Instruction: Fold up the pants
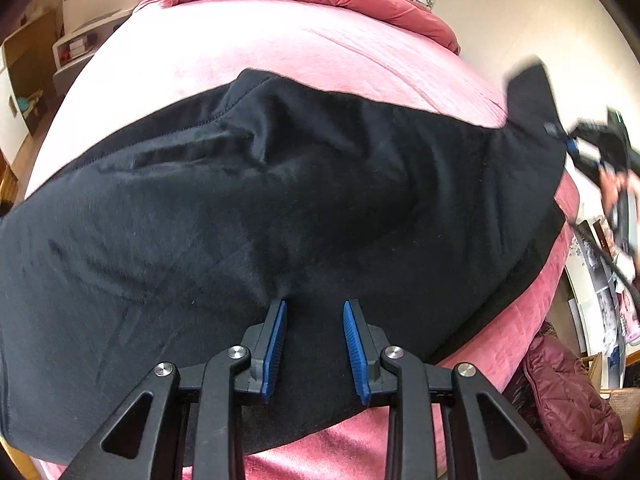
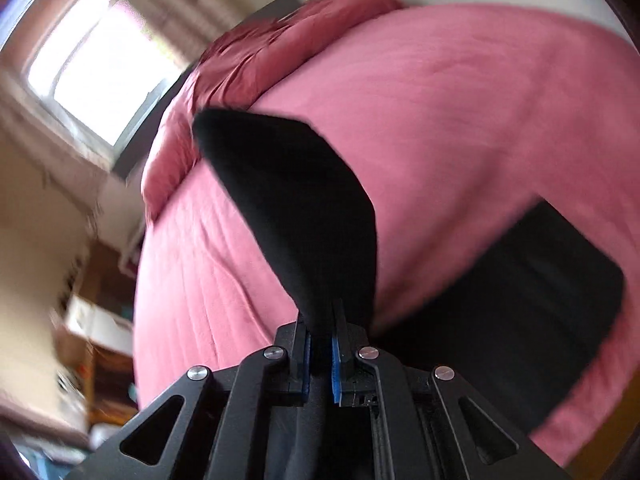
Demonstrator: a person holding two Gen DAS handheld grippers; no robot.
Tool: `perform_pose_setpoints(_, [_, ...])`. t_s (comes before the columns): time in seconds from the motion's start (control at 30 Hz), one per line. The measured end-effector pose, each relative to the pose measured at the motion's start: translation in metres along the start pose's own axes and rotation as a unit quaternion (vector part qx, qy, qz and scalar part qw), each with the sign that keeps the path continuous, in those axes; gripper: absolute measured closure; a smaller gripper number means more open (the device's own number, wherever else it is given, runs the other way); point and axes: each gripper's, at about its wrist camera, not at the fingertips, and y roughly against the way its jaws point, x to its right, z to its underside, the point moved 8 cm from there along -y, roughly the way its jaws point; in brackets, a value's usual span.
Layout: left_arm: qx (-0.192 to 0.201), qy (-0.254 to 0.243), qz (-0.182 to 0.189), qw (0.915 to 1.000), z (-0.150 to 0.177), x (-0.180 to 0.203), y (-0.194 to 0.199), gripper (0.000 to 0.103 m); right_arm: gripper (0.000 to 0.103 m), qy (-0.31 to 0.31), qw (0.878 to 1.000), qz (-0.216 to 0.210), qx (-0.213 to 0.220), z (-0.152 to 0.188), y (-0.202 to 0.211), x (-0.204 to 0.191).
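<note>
Right claw [image 2: 320, 354] is clamped shut on a lifted end of the black fleece pants [image 1: 280, 200], with dark fabric pinched between its blue pads and rising in a flap ahead of it. Left claw [image 1: 315, 342] stands partly open just over the near edge of the garment; whether cloth is gripped cannot be told. Pants lie flat across the pink quilted bed [image 1: 240, 48], long axis running side to side in the left wrist view. Held end is at the far right of that axis, so the fold should travel along it toward the left claw, which is nearer the middle
</note>
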Motion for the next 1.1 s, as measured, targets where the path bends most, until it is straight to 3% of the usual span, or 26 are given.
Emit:
perform_pose_setpoints(0.13, [0.005, -0.031, 0.002, 0.9995, -0.010, 0.020, 0.005, 0.073, 0.096, -0.072, 0.997, 0.004, 0.006, 0.029, 0.025, 0.065])
perform_pose_setpoints(0.23, [0.004, -0.070, 0.006, 0.9975, -0.017, 0.043, 0.004, 0.072, 0.095, -0.113, 0.994, 0.008, -0.003, 0.046, 0.020, 0.106])
perform_pose_setpoints(0.33, [-0.001, -0.110, 0.010, 0.9939, -0.021, 0.069, 0.000, 0.072, 0.093, -0.135, 0.991, -0.002, -0.014, 0.064, 0.010, 0.120])
perform_pose_setpoints(0.47, [-0.009, -0.155, 0.021, 0.9876, -0.023, 0.100, -0.010, 0.071, 0.084, -0.153, 0.988, -0.017, -0.008, 0.065, 0.003, 0.132])
perform_pose_setpoints(0.6, [-0.022, -0.173, 0.028, 0.9843, -0.021, 0.122, -0.023, 0.071, 0.061, -0.158, 0.987, 0.004, 0.021, 0.046, 0.018, 0.150])
perform_pose_setpoints(0.73, [-0.035, -0.174, 0.030, 0.9836, -0.020, 0.131, -0.039, 0.071, 0.061, -0.159, 0.986, 0.030, 0.032, 0.020, 0.021, 0.169])
perform_pose_setpoints(0.77, [-0.036, -0.181, 0.029, 0.9825, -0.019, 0.134, -0.042, 0.071, 0.067, -0.156, 0.987, 0.037, 0.030, 0.015, 0.019, 0.171])
perform_pose_setpoints(0.8, [-0.038, -0.186, 0.029, 0.9814, -0.019, 0.135, -0.044, 0.071, 0.080, -0.150, 0.987, 0.043, 0.029, 0.011, 0.018, 0.171])
perform_pose_setpoints(0.87, [-0.042, -0.196, 0.033, 0.9792, -0.016, 0.138, -0.045, 0.071, 0.092, -0.131, 0.989, 0.062, 0.026, 0.007, 0.021, 0.171])
perform_pose_setpoints(1.03, [-0.050, -0.201, 0.047, 0.9773, -0.012, 0.143, -0.047, 0.071, 0.095, -0.102, 0.992, 0.044, 0.059, 0.001, 0.061, 0.158])
perform_pose_setpoints(1.1, [-0.049, -0.204, 0.052, 0.9763, -0.009, 0.144, -0.048, 0.071, 0.095, -0.107, 0.991, 0.053, 0.053, 0.006, 0.068, 0.165])
